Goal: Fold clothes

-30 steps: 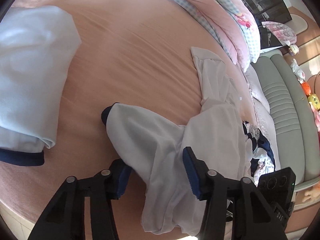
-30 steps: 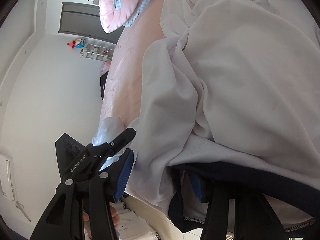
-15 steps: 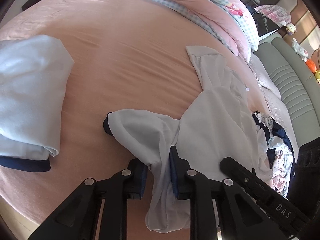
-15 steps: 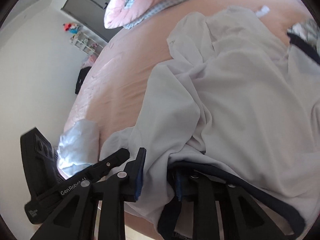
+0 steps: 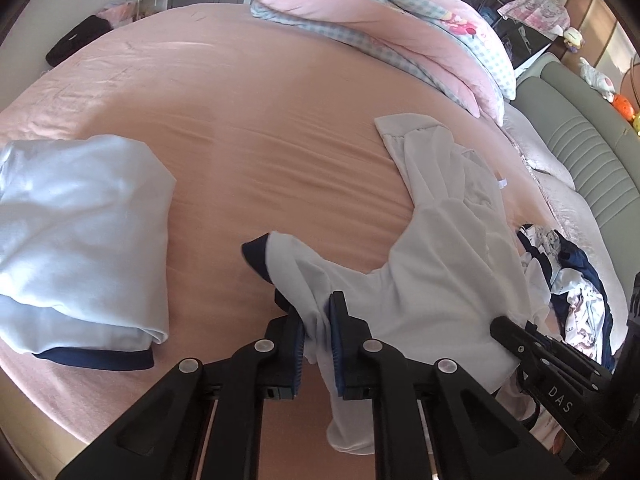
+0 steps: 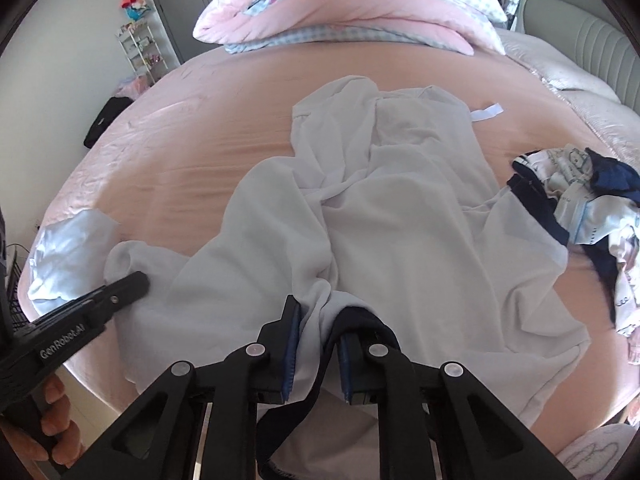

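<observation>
Left wrist view: left gripper (image 5: 318,344) is closing on the white garment (image 5: 432,280), pinching its near-left edge; right gripper (image 6: 316,350) is closing on the near hem. Its long axis runs away across the bed (image 5: 240,120).

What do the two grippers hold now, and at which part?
Both are closing on the white garment: the left gripper pinches its sleeve, the right gripper its navy-trimmed near edge.
</observation>
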